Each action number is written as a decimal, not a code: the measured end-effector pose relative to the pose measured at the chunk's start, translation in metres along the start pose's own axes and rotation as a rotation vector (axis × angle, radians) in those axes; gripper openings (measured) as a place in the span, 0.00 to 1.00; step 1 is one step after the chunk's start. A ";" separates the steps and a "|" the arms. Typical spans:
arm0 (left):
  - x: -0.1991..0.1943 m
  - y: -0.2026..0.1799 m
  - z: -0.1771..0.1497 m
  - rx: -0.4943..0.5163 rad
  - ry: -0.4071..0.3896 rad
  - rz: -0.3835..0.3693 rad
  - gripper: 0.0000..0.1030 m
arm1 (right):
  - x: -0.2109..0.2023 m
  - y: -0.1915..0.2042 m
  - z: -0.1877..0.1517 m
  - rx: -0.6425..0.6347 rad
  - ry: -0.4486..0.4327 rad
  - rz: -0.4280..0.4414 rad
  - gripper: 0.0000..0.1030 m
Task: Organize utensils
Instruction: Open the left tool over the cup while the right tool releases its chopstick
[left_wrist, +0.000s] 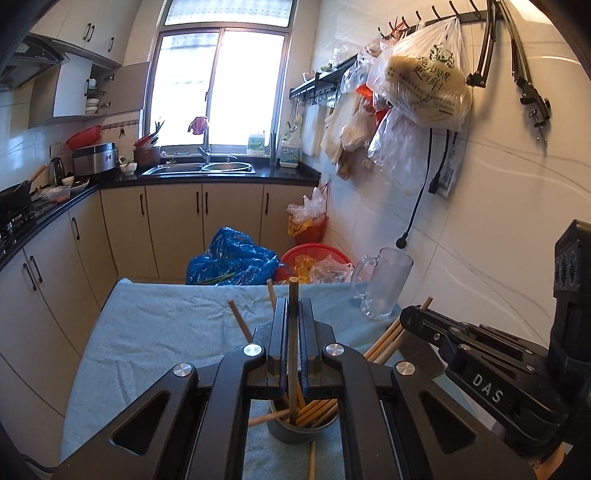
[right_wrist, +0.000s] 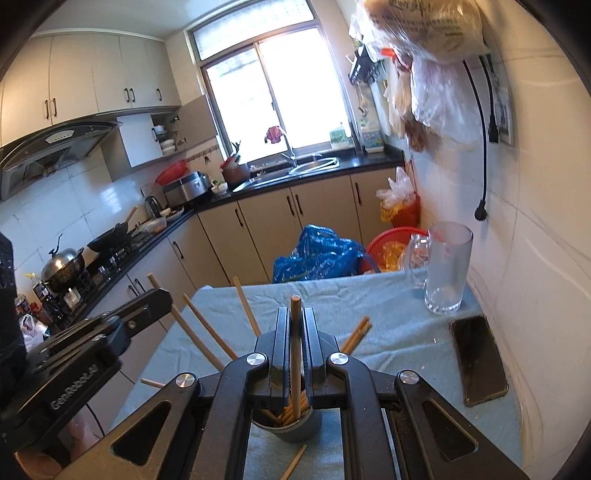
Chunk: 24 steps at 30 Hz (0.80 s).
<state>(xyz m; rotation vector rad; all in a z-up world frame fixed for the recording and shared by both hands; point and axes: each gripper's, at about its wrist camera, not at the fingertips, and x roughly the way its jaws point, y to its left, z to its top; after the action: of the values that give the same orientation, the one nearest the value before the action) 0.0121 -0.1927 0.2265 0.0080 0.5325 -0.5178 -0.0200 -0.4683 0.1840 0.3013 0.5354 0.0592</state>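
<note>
My left gripper (left_wrist: 293, 314) was clenched on a dark chopstick (left_wrist: 293, 354). The stick stood almost upright between the two pads, its top above the fingertips and its lower end inside the grey cup (left_wrist: 303, 430). My right gripper (right_wrist: 295, 325) was clenched in the same way on a light wooden chopstick (right_wrist: 295, 354), and the lower end of this one also went down into the grey cup (right_wrist: 291, 430).

The cup stood directly under both grippers, near the front edge of the table (left_wrist: 147, 332), which a light blue cloth covered. It already held a bundle of wooden chopsticks (left_wrist: 317, 410), leaning to several sides. In the right wrist view some of them (right_wrist: 207, 332) leaned out toward the left edge of the table. One more chopstick (right_wrist: 293, 461) lay flat on the cloth just in front of the cup.

Farther away, near the far right corner of the table, stood a glass mug (right_wrist: 445, 269) with a handle. A dark phone (right_wrist: 478, 360) lay along the right edge, between the mug and the front.
</note>
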 end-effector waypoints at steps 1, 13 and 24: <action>0.000 0.001 -0.002 0.000 0.003 0.002 0.05 | 0.003 -0.002 -0.002 0.006 0.009 -0.001 0.07; 0.011 0.018 -0.022 -0.040 0.064 0.027 0.05 | 0.016 -0.006 -0.017 0.018 0.050 -0.001 0.07; 0.013 0.031 -0.032 -0.056 0.088 0.056 0.06 | 0.019 -0.013 -0.019 0.050 0.051 -0.018 0.07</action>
<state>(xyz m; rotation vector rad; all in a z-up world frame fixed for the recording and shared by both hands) 0.0205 -0.1668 0.1884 -0.0072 0.6313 -0.4492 -0.0135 -0.4734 0.1553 0.3446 0.5903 0.0361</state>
